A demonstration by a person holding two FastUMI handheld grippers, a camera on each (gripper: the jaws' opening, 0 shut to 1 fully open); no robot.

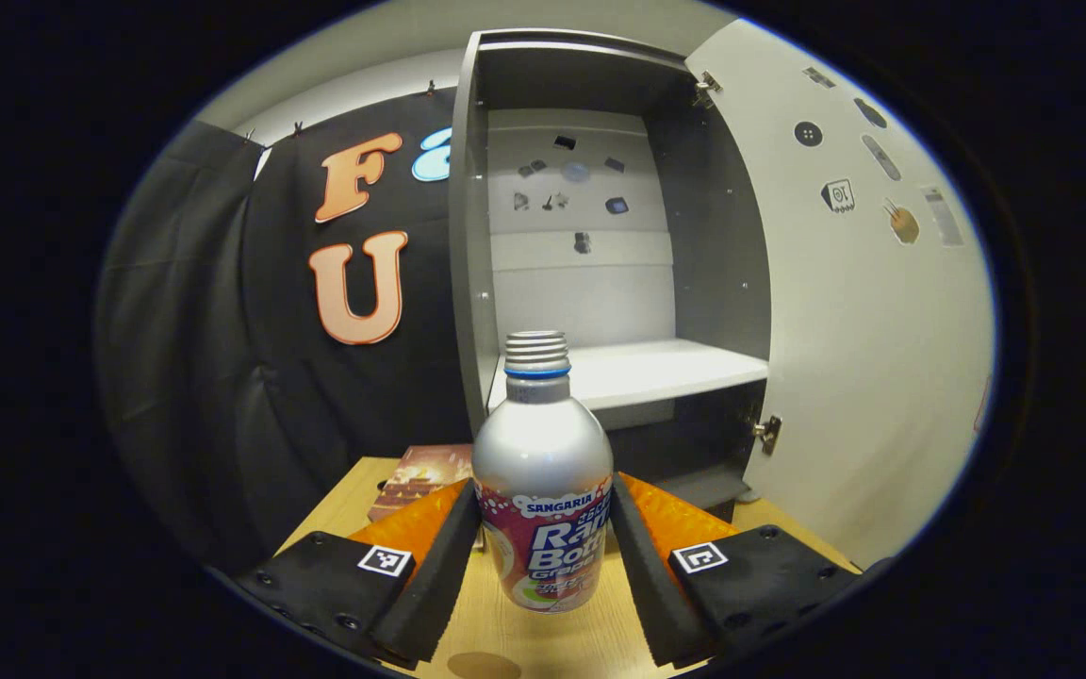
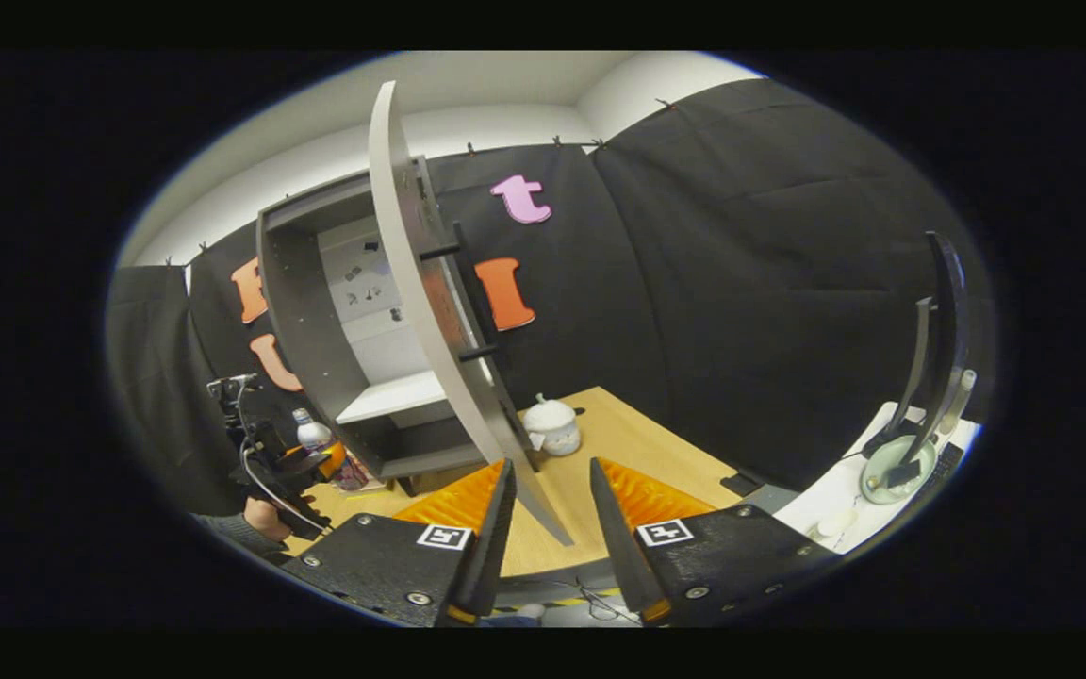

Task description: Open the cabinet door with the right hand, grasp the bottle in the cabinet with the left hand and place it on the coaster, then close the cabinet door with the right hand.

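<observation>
Left gripper view: my left gripper (image 1: 543,547) pinches a silver bottle (image 1: 543,471) between its two fingers, both pressing on the labelled lower half. The bottle stands upright, its threaded neck bare of a cap, and its base sits at or just above the wooden table (image 1: 543,641); I cannot tell whether it touches. Behind it the grey cabinet (image 1: 468,283) stands open, with a white shelf (image 1: 637,372) across its middle and small stickers on its back panel. The cabinet door (image 1: 863,311) is swung wide to the right, its pale inner face dotted with stickers. A brown, printed flat thing (image 1: 420,476) lies on the table to the left of the bottle; I cannot tell whether it is the coaster.

Right gripper view: my right gripper (image 2: 551,528) is spread open and grips nothing. The door (image 2: 430,311) is seen edge-on, its lower corner coming down between my fingers without touching them. Off to the left, the left gripper (image 2: 303,462) shows small, a hand (image 2: 265,519) holding it, the bottle (image 2: 312,434) in its grasp in front of the cabinet (image 2: 317,330). A white lidded pot (image 2: 551,426) sits on the table (image 2: 618,443) just right of the door. Black cloth hangs around the booth, and a dark stand (image 2: 915,434) rests on a white surface at far right.
</observation>
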